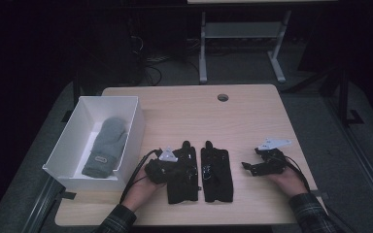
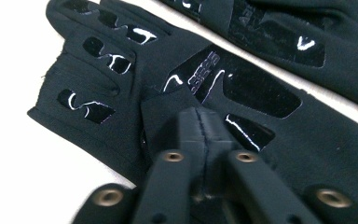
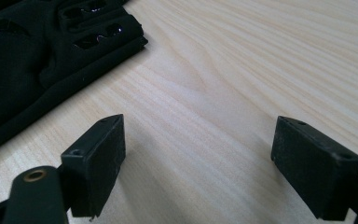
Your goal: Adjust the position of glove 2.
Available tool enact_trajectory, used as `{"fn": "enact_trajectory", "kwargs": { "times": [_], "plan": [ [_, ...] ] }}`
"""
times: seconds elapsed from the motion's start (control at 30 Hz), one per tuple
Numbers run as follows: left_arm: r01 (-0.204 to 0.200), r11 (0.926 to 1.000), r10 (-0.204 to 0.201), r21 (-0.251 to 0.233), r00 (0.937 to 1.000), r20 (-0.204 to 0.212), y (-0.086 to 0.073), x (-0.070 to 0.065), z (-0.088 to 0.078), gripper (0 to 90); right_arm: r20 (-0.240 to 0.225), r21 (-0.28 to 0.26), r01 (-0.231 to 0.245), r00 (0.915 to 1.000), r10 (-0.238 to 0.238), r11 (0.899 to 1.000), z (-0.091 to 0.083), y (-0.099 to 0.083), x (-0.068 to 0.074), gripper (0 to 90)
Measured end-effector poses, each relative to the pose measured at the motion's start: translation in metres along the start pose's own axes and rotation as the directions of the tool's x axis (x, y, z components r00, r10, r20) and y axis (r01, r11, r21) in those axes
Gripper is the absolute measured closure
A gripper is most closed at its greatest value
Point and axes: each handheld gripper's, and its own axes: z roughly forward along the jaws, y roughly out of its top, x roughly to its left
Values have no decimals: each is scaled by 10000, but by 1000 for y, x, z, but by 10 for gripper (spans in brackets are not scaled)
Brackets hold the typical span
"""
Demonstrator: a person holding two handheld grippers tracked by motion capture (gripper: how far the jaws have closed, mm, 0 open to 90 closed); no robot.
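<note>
Two black gloves lie side by side near the table's front edge, the left glove (image 1: 182,189) and the right glove (image 1: 217,177). My left gripper (image 1: 175,169) rests on the left glove, and in the left gripper view the gripper (image 2: 200,123) is shut, its jaws pinching a raised fold of that glove (image 2: 261,93). The other glove (image 2: 284,32) lies just beyond it. My right gripper (image 1: 250,159) stands open to the right of the gloves. In its own view the right gripper (image 3: 198,149) hovers low over bare wood, holding nothing, with a glove (image 3: 23,70) at the upper left.
A white open box (image 1: 138,116) stands at the table's left with a grey mitten (image 1: 106,145) lying inside. The wooden table (image 1: 233,121) has a cable hole (image 1: 223,97) near its far edge. A dark floor and a desk frame lie beyond.
</note>
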Motion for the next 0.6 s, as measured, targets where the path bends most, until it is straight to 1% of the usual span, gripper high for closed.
{"fn": "enact_trajectory", "kwargs": {
  "times": [0.03,0.1,0.13,0.17,0.2,0.23,0.27,0.3,0.33,0.4,0.5,0.57,0.6],
  "plan": [
    [112,9999,-112,-105,9999,-51,1,0,-3,768,13,12,8,10000,-8,10000,0,0,0,176],
    [173,9993,-190,-339,9985,-516,4,0,-13,745,17,18,11,10000,-11,10000,0,0,0,176],
    [367,9979,-405,-528,9966,-722,4,0,-17,726,16,19,15,10000,-15,10000,0,0,0,176],
    [647,9959,-700,-631,9938,-862,3,1,-19,713,13,14,25,10000,-25,10000,0,0,0,175],
    [809,9949,-870,-601,9904,-1072,1,1,-21,706,11,17,19,10000,-19,10000,0,0,0,176],
    [825,9953,-883,-503,9878,-1279,0,2,-21,701,14,13,20,10000,-20,10000,0,0,0,175],
    [953,9945,-1007,-439,9846,-1426,-3,3,-19,696,10,20,4,10000,-4,10000,0,0,0,176],
    [1145,9928,-1184,-349,9820,-1472,-4,4,-18,684,8,17,10,10000,-10,10000,0,0,0,175],
    [1239,9920,-1260,-238,9803,-1519,-6,5,-16,683,11,15,6,10000,-6,10000,0,0,0,176],
    [1336,9910,-1331,-89,9751,-1771,-7,7,-12,673,18,8,20,10000,-20,10000,0,0,0,176],
    [1451,9894,-1419,57,9743,-1749,-9,11,-7,674,13,9,17,10000,-17,10000,0,0,0,176],
    [1255,9921,-1227,46,9763,-1784,-6,13,-4,674,15,8,26,10000,-26,10000,0,0,0,176],
    [1254,9921,-1227,32,9754,-1831,-5,14,-2,674,11,9,25,10000,-25,10000,0,0,0,176]
  ]
}}
